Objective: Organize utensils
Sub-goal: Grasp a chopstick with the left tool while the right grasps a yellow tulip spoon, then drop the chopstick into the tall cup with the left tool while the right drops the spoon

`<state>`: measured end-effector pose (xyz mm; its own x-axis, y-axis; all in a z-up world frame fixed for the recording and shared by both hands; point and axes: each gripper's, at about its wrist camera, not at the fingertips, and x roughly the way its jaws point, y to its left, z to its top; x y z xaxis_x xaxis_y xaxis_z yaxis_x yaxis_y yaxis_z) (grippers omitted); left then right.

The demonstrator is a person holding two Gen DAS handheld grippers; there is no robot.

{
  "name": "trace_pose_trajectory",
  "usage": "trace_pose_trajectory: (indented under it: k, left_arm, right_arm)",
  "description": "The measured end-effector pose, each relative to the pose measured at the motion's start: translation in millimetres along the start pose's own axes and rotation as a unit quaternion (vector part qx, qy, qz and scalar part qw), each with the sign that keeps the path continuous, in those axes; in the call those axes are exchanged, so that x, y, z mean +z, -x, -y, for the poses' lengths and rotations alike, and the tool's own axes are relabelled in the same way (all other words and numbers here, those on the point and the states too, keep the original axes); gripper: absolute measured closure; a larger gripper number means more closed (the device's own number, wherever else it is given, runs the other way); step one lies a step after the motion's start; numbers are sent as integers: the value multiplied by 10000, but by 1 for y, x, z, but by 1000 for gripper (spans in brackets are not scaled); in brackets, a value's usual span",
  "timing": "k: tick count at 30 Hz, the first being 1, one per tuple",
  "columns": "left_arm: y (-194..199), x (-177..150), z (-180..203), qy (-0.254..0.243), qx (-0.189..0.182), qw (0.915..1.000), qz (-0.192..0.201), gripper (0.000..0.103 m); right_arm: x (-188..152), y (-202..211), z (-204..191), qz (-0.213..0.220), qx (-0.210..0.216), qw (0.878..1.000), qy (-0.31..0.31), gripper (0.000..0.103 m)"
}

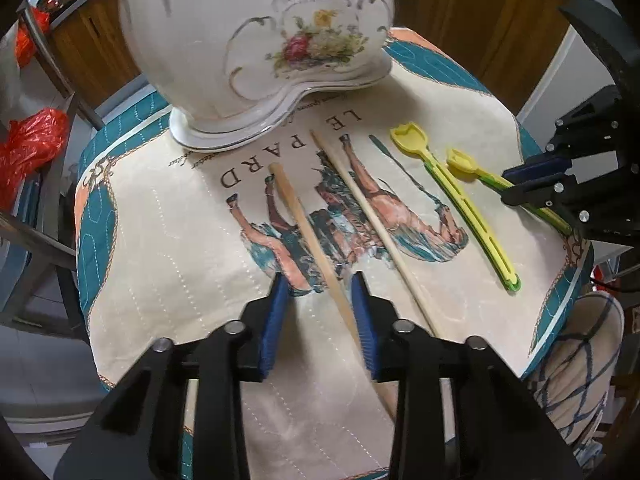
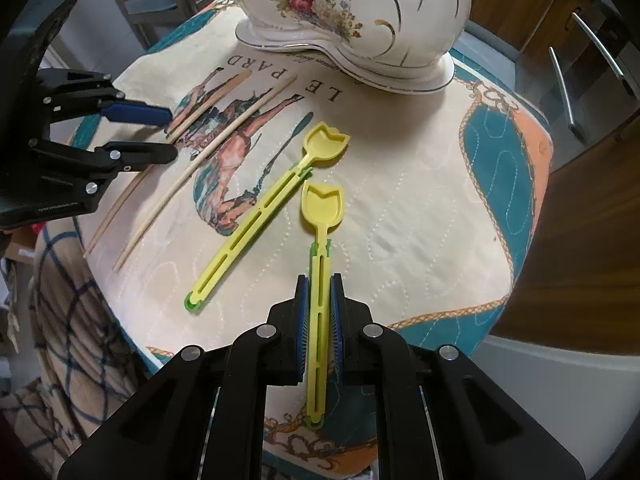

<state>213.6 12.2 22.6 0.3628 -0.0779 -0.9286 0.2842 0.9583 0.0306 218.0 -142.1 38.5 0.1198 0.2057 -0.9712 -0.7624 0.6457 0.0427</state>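
Note:
Two wooden chopsticks lie on the printed cloth. My left gripper [image 1: 320,280] is open, its pads either side of the left chopstick [image 1: 308,232]. The right chopstick [image 1: 372,224] lies just beside it. Two yellow tulip-shaped spoons lie to the right. My right gripper [image 2: 320,280] is shut on the handle of the nearer yellow spoon [image 2: 322,216], which still rests on the cloth. The other yellow spoon [image 2: 264,212] lies free to its left. A white floral porcelain holder [image 1: 256,40] stands at the back of the table.
The quilted cloth [image 2: 420,208] covers a small round table. A checked fabric [image 2: 72,300] hangs at the table's near left edge. A red plastic bag [image 1: 32,144] sits off to the left. Wooden cabinets [image 1: 480,12] stand behind.

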Motion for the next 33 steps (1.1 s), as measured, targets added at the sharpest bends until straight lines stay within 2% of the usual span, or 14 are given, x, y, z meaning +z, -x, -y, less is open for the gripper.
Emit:
trace_pose_trajectory:
  k: [4,10,16,21,23,30,33]
  left_arm:
    - [-1,1,15,-79,183,9998,-24,95]
    - [1,-1,20,1,187,9997,126,98]
    - [25,-8,9,402,-108,9954,864,98]
    - [52,-11,-1,741,-252,9833,1640,98]
    - [57,-13,-3,868,-368,9771,1908,98]
    - [62,-15,-10,1121,-347,9624,2448,98]
    - [69,-15,-15,1210,-357,9547,2695,98]
  right_arm:
    - [-4,0,1,98,-55,9999,22,92]
    - [-18,2,-4,343,-87,9993,-74,92]
    - [-31,20,10,987,253,9939,-426,92]
    - [-39,38,30,1624,629,9810,-852,92]
    - [-44,49,36,1999,830,9710,-1016,92]
    - [-42,60,49,2853,1313,9382,-1452,92]
    - [-40,60,44,2972,1335,9337,-1488,92]
